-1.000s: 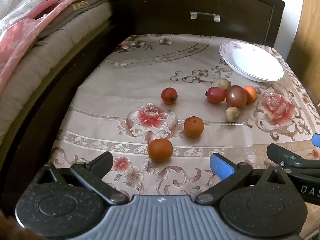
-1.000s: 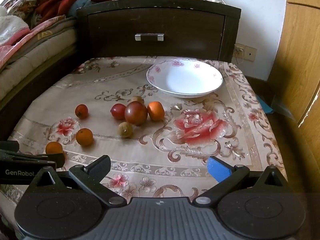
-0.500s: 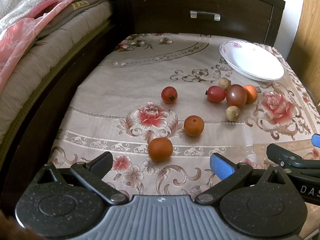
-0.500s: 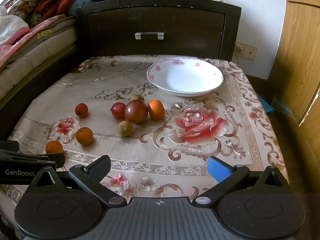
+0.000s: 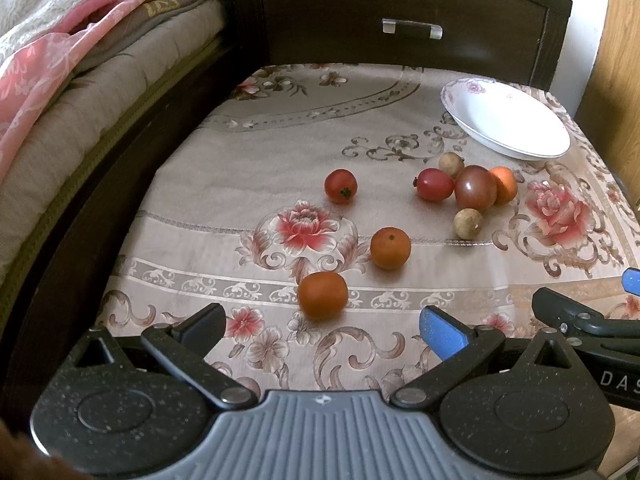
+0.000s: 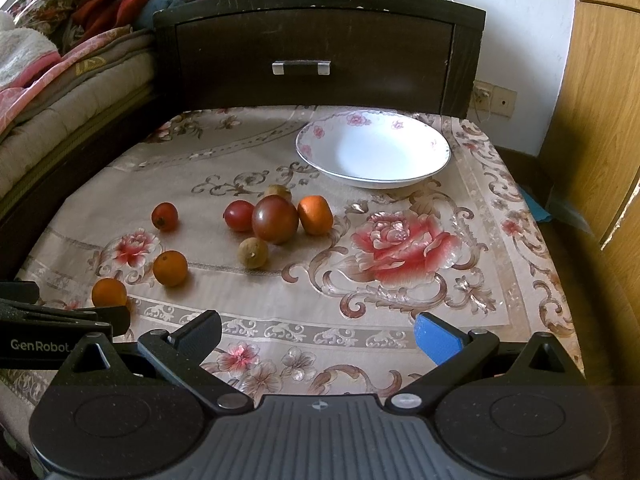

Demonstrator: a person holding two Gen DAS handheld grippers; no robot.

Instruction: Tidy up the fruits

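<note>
On left gripper [image 6: 120, 316]: "GenRobot".

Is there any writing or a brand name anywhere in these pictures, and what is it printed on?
"GenRobot" in white on the black side of the left gripper, seen from the right wrist; the word runs behind other parts and may go on.
"DAS" in pale letters on the black body of the right gripper, seen from the left wrist; the frame edge cuts it off.
A small round emblem on each gripper's grey ribbed base: too small to read.
Nothing else readable.
</note>
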